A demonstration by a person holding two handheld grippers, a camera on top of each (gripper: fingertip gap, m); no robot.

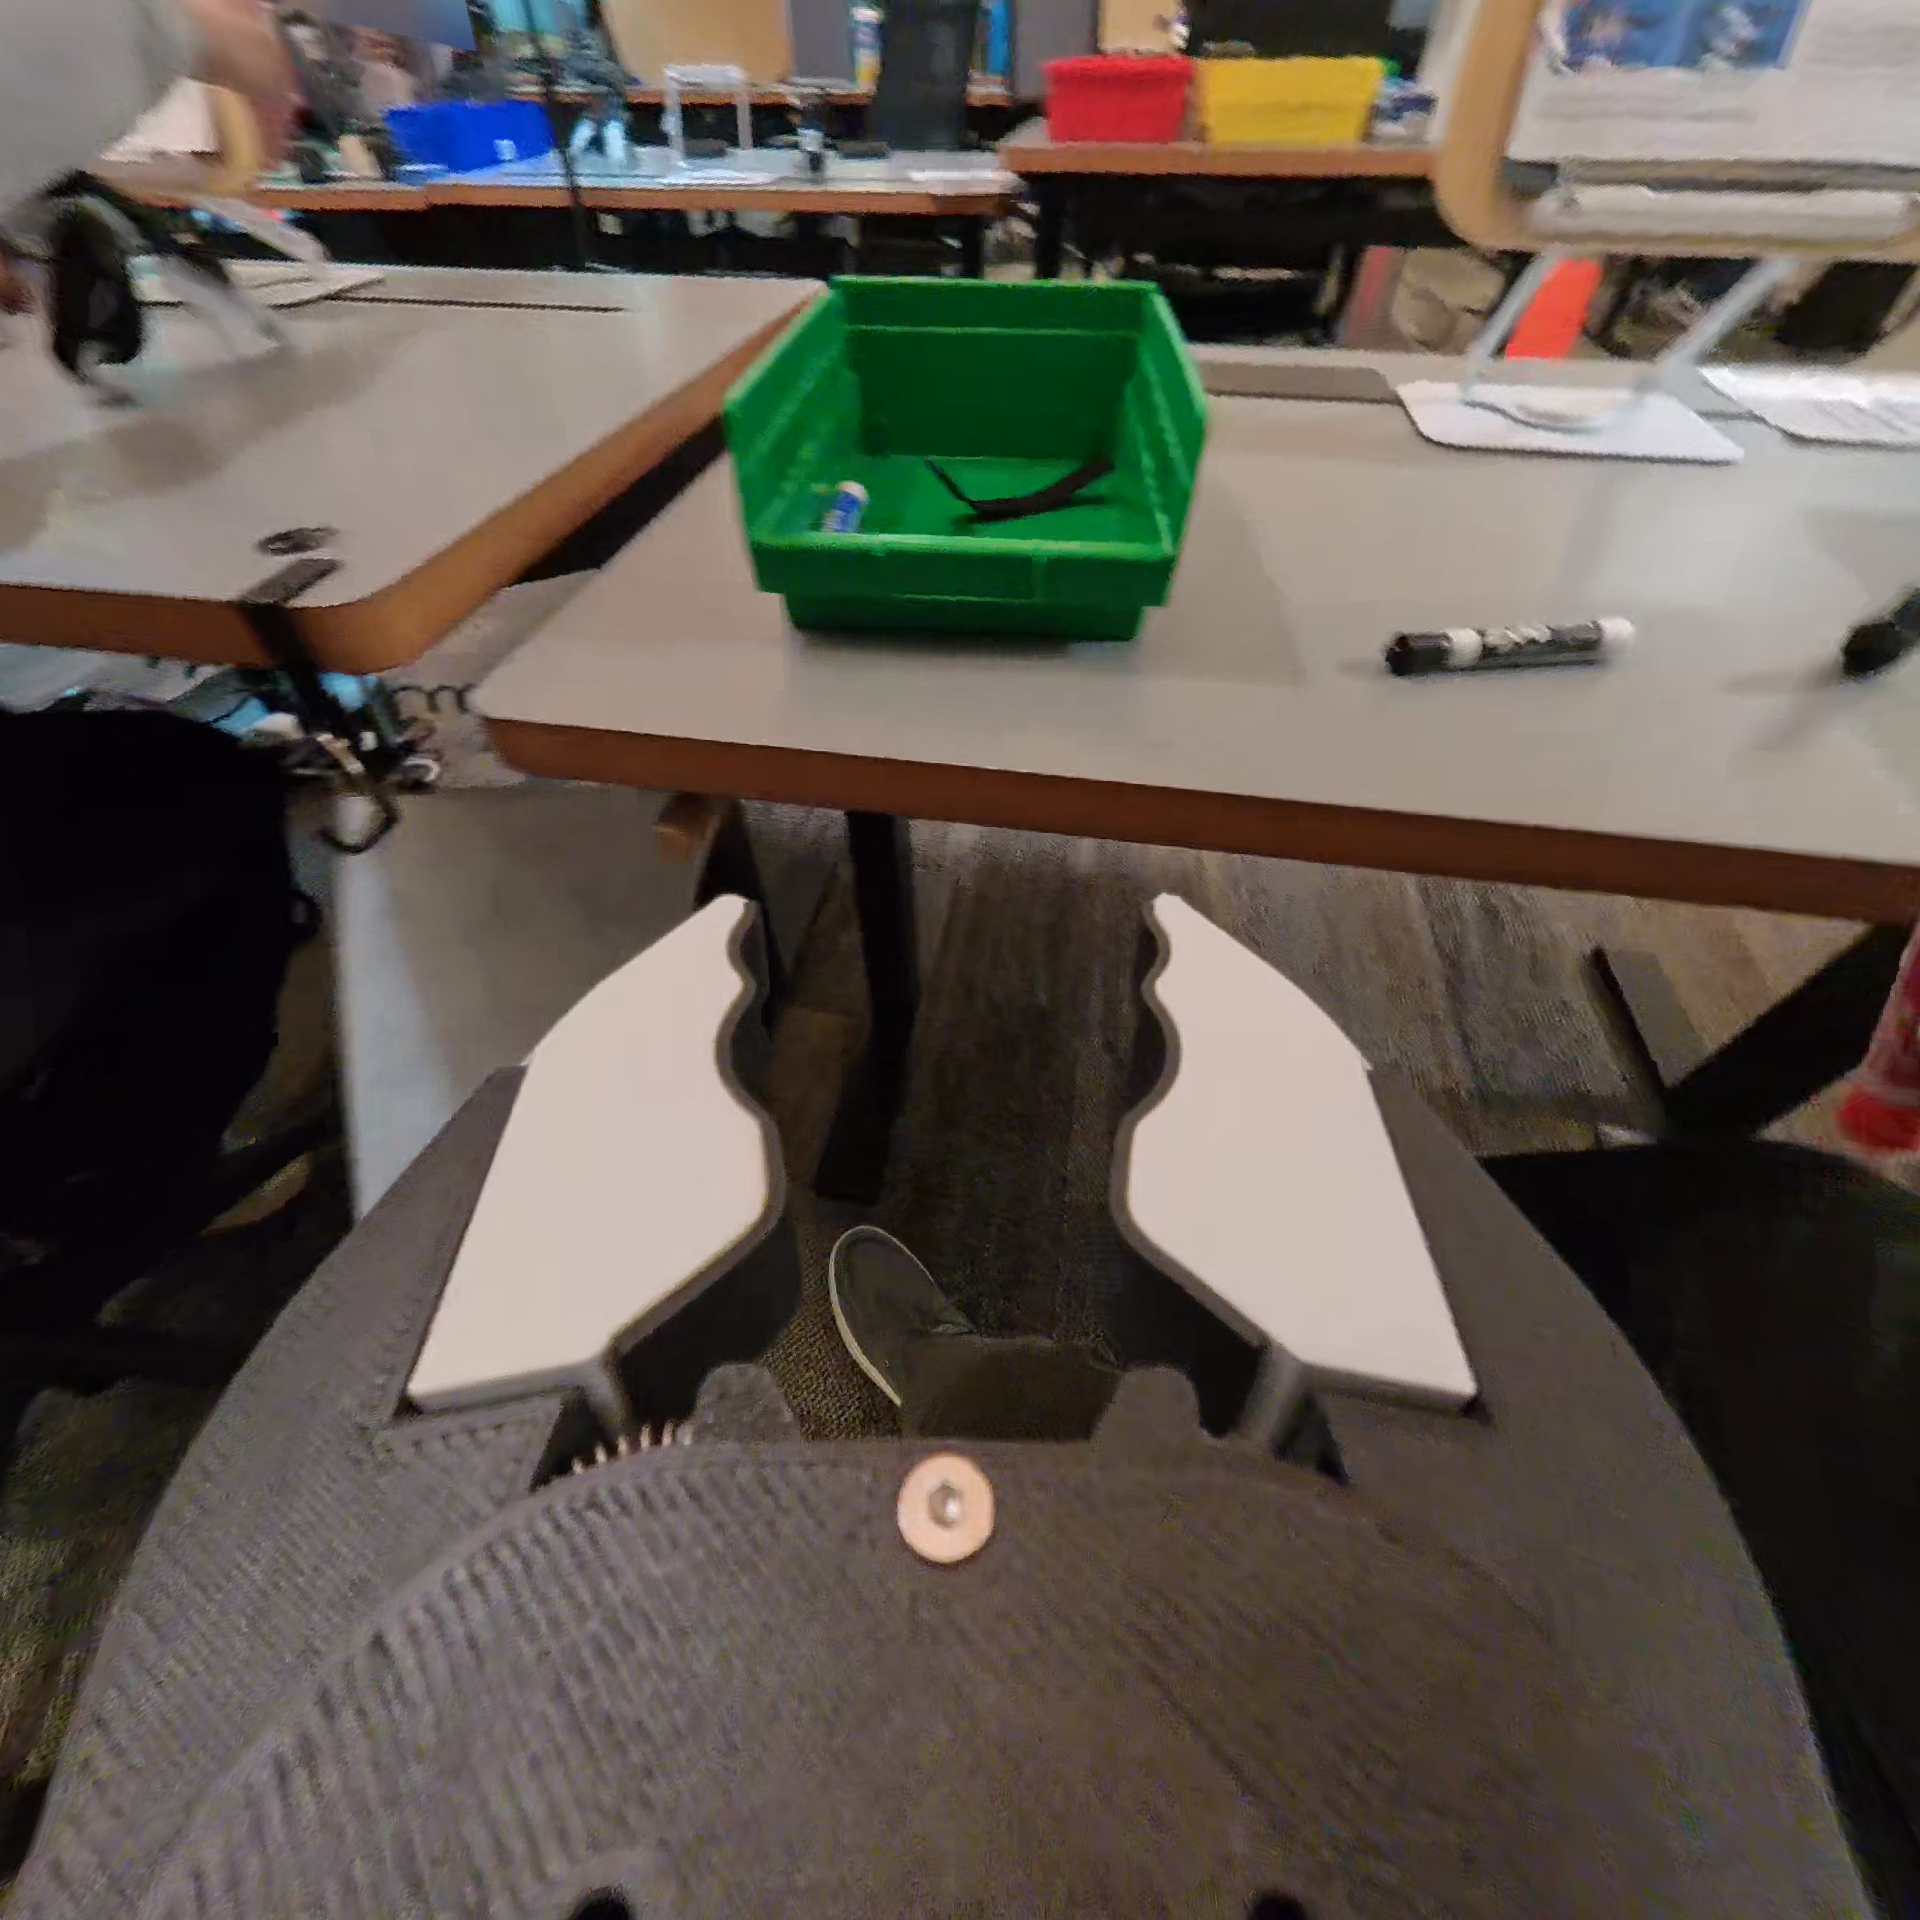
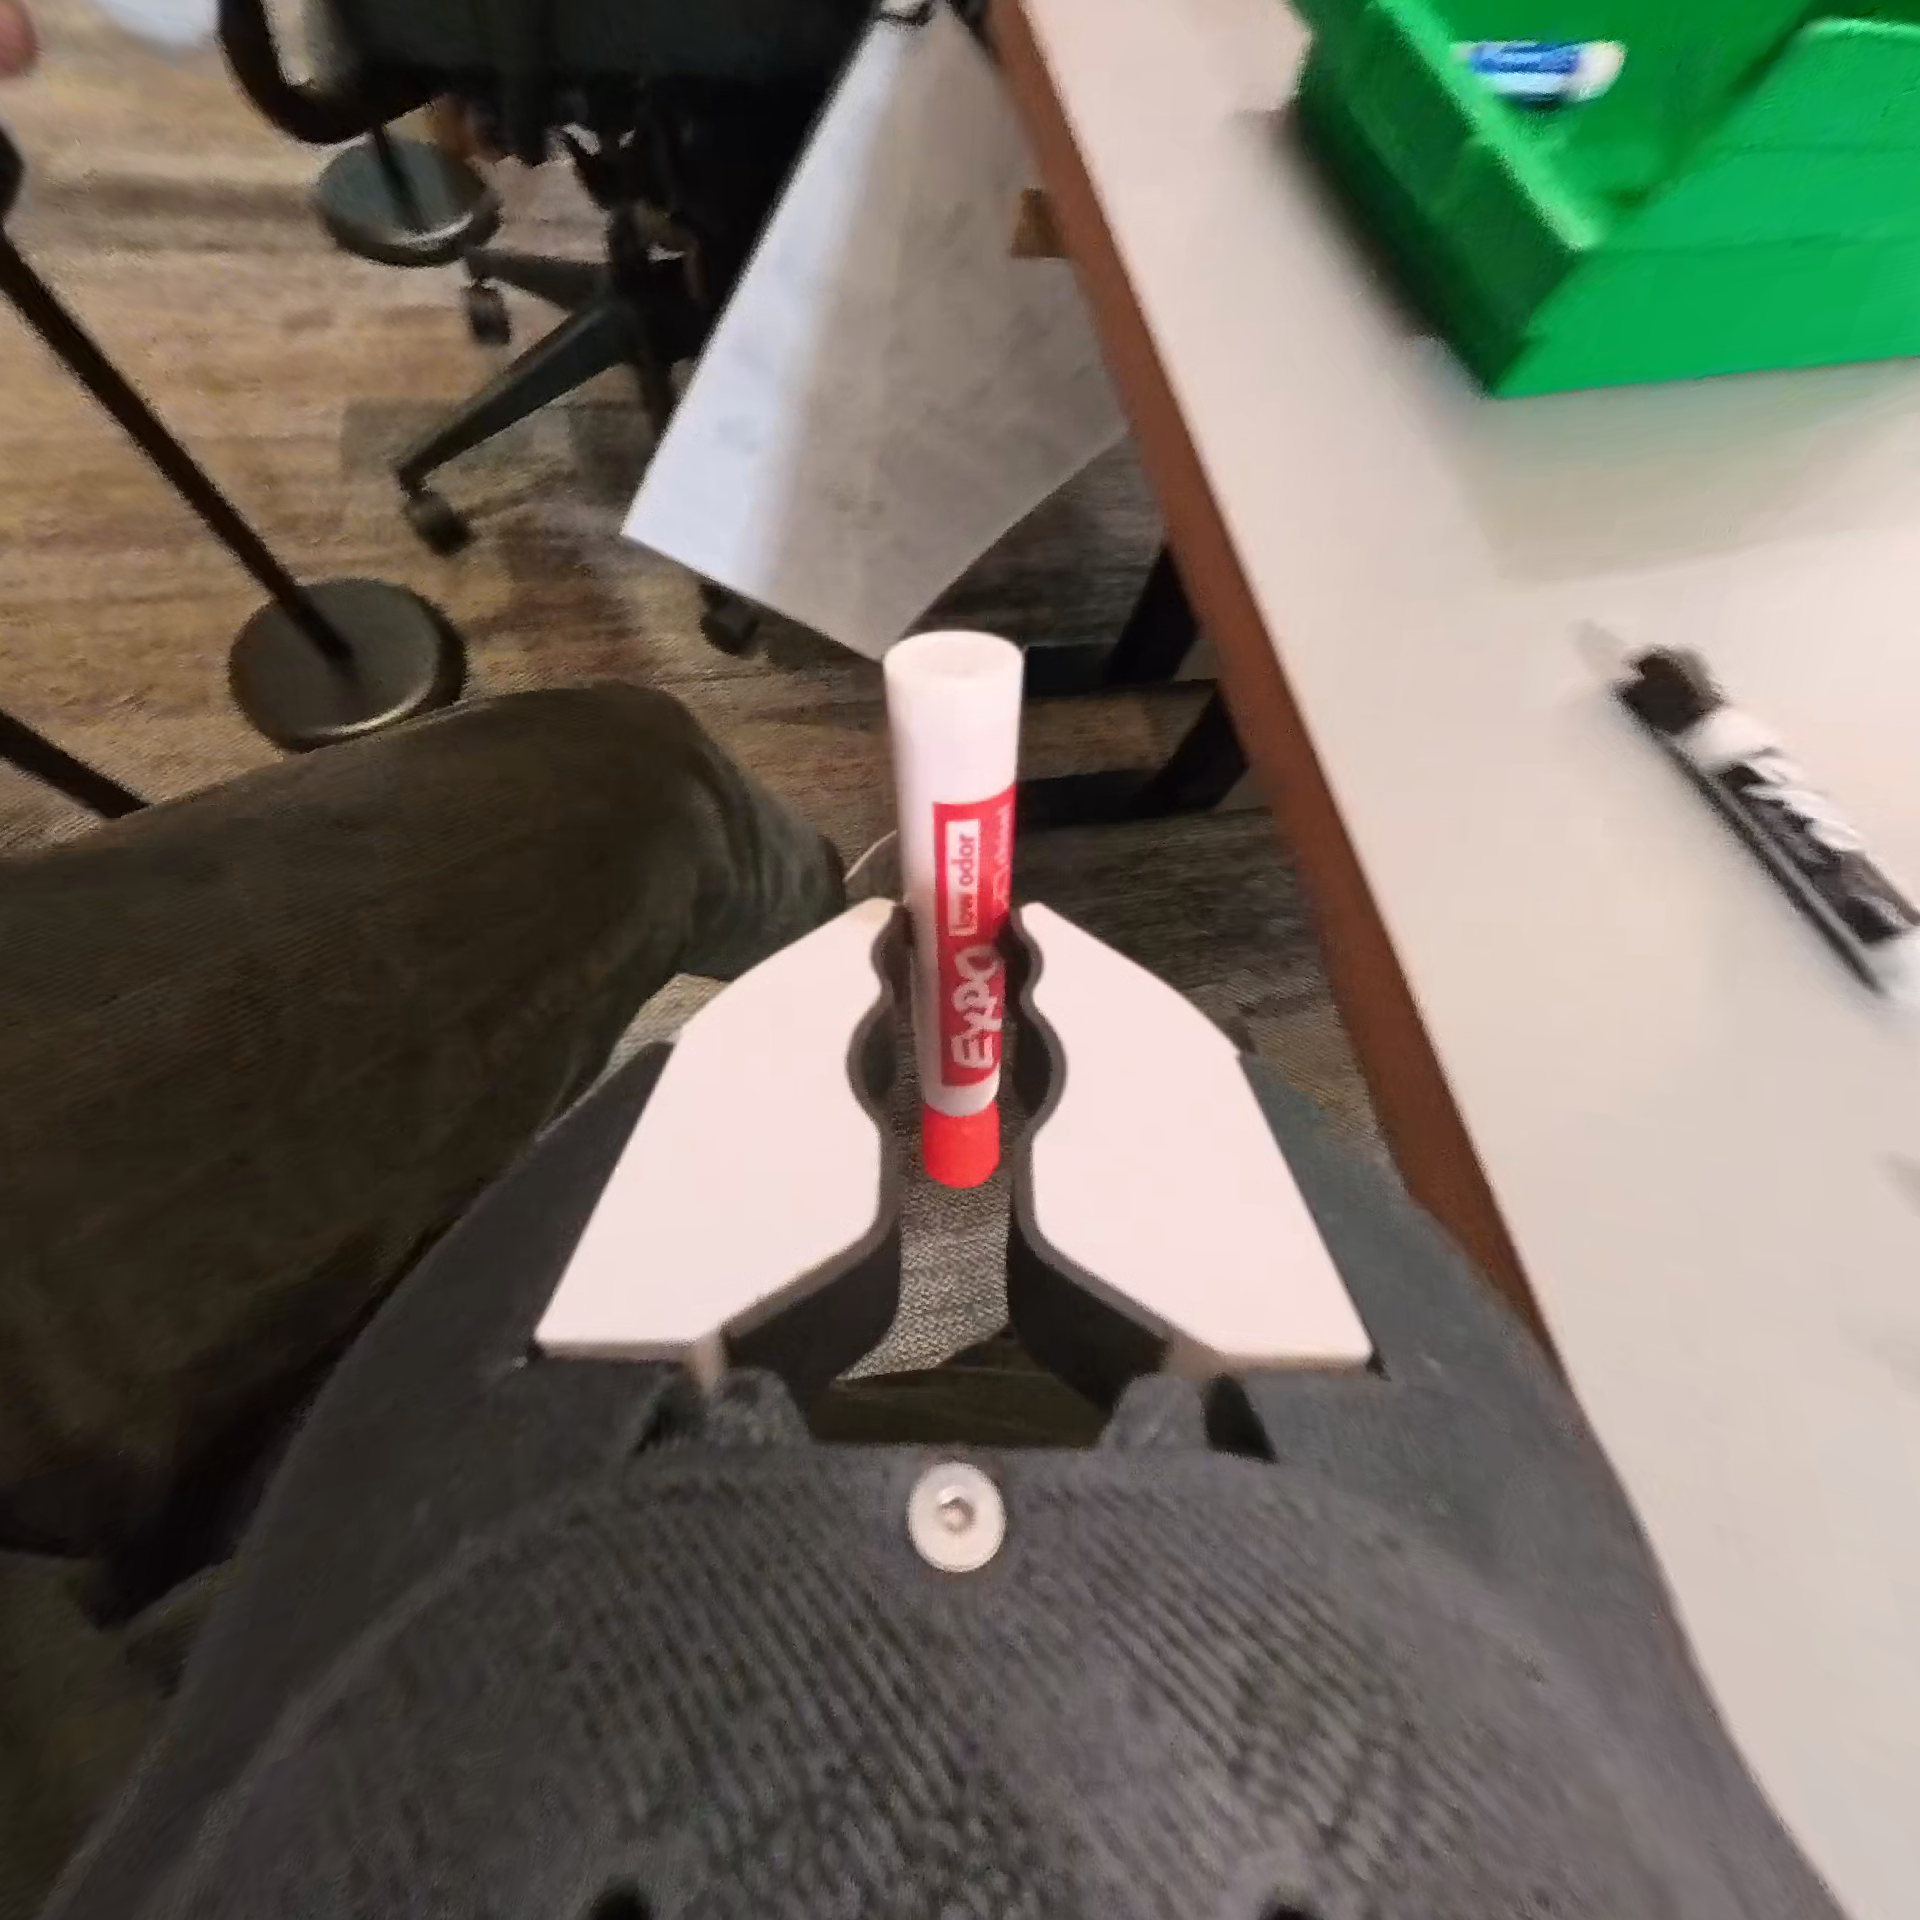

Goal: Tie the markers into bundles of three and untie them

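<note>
The left gripper (image 1: 948,925) hangs below the near edge of the grey table (image 1: 1299,727), its white fingers (image 1: 634,1143) spread wide with nothing between them; through the gap a dark shoe (image 1: 883,1309) shows on the carpet. On the table, straight ahead of that gripper, sits the green bin (image 1: 966,582). Inside the bin a small blue-and-white marker (image 1: 842,507) lies in the left front corner, and a black strap (image 1: 1023,494) lies to its right, nearer the back wall. Right of the bin a black marker (image 1: 1507,646) rests flat on the tabletop, well apart from it, and further right another dark marker tip (image 1: 1881,639) shows at the frame's edge.

The right gripper (image 2: 956,914) is off the table's left edge, above a person's knee in dark trousers (image 2: 395,935). Its jaws are clamped on a red marker (image 2: 961,935), which points forward along the fingers, red cap end toward the gripper body and white end sticking out past the tips. From this view the bin stands at the upper right, and the black marker lies on the table to the right of the gripper
</note>
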